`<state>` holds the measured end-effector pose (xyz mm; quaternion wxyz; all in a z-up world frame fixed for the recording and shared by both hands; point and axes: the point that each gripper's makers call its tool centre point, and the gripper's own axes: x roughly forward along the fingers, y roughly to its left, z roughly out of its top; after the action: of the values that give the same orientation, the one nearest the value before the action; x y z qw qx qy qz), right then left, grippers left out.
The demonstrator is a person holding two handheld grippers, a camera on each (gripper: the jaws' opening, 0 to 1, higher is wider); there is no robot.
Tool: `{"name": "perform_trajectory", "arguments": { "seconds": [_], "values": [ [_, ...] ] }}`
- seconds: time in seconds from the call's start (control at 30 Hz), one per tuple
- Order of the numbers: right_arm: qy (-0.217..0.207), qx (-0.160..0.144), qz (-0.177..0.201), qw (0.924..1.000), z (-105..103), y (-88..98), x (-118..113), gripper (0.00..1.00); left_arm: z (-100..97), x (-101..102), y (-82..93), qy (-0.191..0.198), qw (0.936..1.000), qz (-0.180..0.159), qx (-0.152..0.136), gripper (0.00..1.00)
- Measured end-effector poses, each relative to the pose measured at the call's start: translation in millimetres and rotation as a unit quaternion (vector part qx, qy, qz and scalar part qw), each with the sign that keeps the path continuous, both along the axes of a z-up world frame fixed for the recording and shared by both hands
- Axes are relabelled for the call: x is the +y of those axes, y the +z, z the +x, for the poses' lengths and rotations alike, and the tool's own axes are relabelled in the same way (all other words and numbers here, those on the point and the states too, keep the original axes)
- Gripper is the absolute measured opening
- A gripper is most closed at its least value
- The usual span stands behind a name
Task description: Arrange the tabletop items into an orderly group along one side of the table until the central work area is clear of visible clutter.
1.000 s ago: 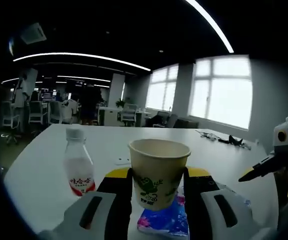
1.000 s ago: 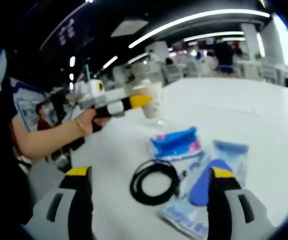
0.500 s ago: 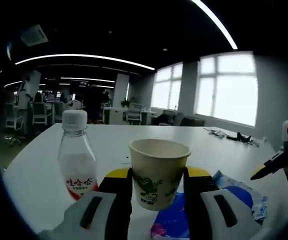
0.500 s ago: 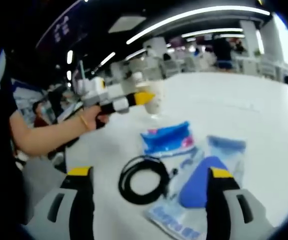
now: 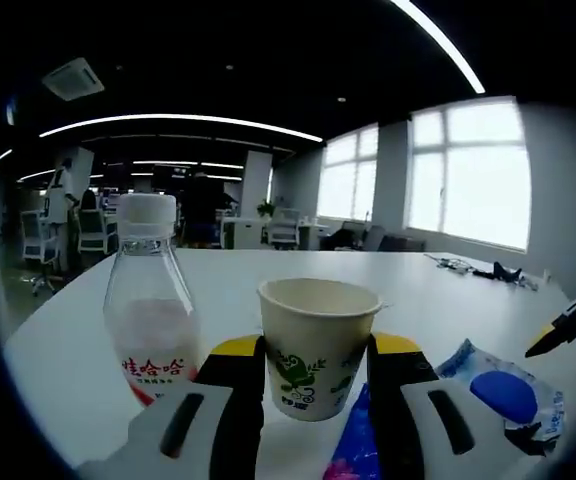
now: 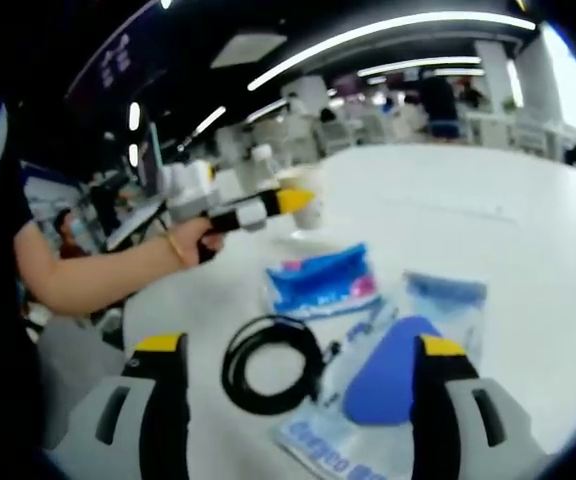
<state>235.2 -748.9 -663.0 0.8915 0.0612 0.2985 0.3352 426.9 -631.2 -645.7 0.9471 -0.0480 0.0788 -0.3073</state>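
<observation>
My left gripper is shut on a cream paper cup with a green print, held upright. A clear plastic bottle with a white cap and red label stands close on the cup's left. The right gripper view shows that left gripper with the cup at the table's far left, held by a person's hand. My right gripper hangs open above a coiled black cable and a clear bag with a blue object. A blue and pink packet lies just beyond them.
The white table stretches far ahead, with small dark items at its far right. The clear bag and the blue packet lie right of the cup. The person's forearm reaches in from the left. Office chairs and desks stand behind.
My left gripper has carried the cup nearer to the bottle, which now looms larger beside it. The right gripper stays open and has drifted slightly over the cable and bags.
</observation>
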Motion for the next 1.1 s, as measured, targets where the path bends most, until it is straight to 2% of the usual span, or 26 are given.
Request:
{"name": "perform_trajectory", "arguments": {
  "seconds": [0.3, 0.73, 1.1],
  "values": [
    [-0.003, 0.004, -0.006, 1.0000, -2, -3.5, -6, 0.90, 8.5, 0, -11.8, 0.018, 0.9997, -0.012, 0.012, 0.40],
    [-0.006, 0.010, -0.009, 0.9999, -1, -10.0, -10, 0.88, 17.8, 2, -26.3, 0.034, 0.9993, 0.008, 0.011, 0.40],
    [-0.007, 0.011, -0.010, 0.9999, -1, -12.7, -13, 0.88, 20.7, -2, -42.2, 0.044, 0.9983, 0.021, 0.031, 0.40]
  ]
}}
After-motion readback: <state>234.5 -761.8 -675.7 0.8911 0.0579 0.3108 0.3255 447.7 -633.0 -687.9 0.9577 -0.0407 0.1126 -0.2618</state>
